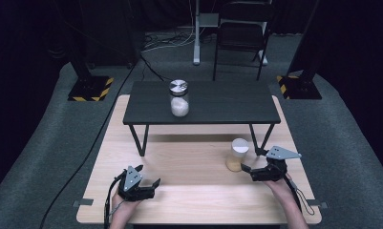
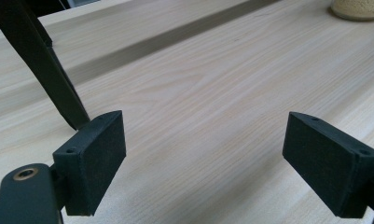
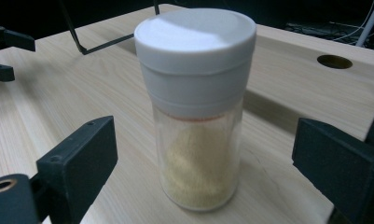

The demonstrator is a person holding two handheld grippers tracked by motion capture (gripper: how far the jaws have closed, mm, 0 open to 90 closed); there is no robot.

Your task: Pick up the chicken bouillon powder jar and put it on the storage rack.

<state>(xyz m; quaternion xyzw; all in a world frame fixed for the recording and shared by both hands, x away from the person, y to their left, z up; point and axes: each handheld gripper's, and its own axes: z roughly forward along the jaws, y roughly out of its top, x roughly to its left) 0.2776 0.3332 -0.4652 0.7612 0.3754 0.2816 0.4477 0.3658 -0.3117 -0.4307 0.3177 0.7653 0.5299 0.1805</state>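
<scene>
Right gripper [image 1: 250,170]: jaws wide apart, empty, flanking the jar [image 1: 237,154] at its 12 o'clock. Left gripper [image 1: 147,179]: spread wide, empty, over bare table [image 1: 189,200]. Risk: an off-centre closure may tip the tall, narrow jar.

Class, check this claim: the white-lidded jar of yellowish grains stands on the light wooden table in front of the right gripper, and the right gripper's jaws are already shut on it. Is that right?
Not quite. The right gripper is open: in the right gripper view its jaws stand apart on either side of the white-lidded jar, touching nothing. The rest holds: the jar stands upright on the light wooden table just ahead of that gripper.
</scene>
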